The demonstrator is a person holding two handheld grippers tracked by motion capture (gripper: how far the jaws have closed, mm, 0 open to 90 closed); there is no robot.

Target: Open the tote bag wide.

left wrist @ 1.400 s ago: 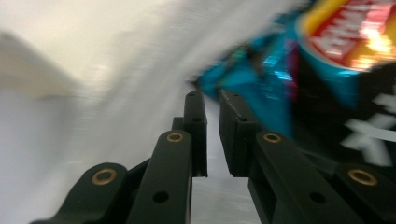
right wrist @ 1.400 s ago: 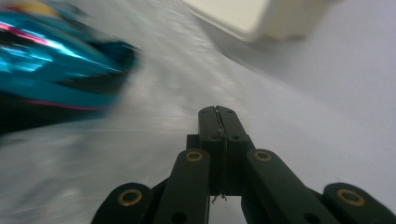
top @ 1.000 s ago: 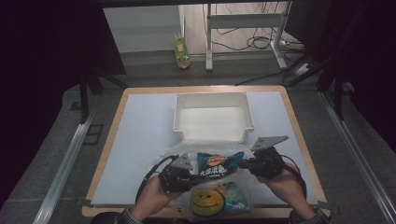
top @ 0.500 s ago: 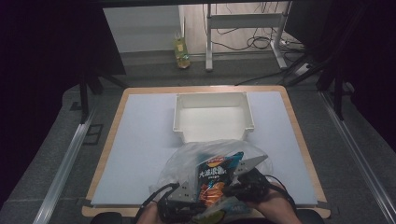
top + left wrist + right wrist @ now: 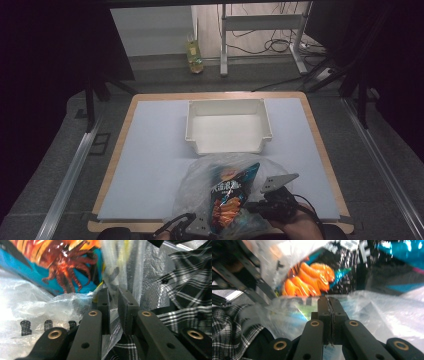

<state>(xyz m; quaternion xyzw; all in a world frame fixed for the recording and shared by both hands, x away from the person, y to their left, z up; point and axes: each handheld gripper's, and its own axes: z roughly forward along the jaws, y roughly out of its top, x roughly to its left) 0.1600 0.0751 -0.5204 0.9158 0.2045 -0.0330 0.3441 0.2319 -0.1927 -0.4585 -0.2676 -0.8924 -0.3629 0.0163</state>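
Note:
A clear plastic bag (image 5: 197,182) bulges at the table's near edge, with a blue and orange snack packet (image 5: 231,197) standing inside it. My left gripper (image 5: 191,227) is low at the bag's near left side. In the left gripper view its jaws (image 5: 113,293) stand almost together, pinching a fold of the bag's film (image 5: 75,300), with the packet's red octopus print (image 5: 67,267) just beyond. My right gripper (image 5: 261,204) holds the bag's near right side. Its jaws (image 5: 328,300) are pressed tight on thin film, facing the packet (image 5: 312,282).
An empty white bin (image 5: 228,125) sits on the pale blue mat (image 5: 155,165) just beyond the bag. The table's wooden front rim (image 5: 125,227) lies right under my hands. A checked sleeve (image 5: 190,277) is close behind the bag. A bottle (image 5: 194,52) stands on the floor beyond the table.
Both hands have drawn the bag back toward the near edge and lower. The blue packet now stands more upright inside it, and the yellow packet has dropped out of sight.

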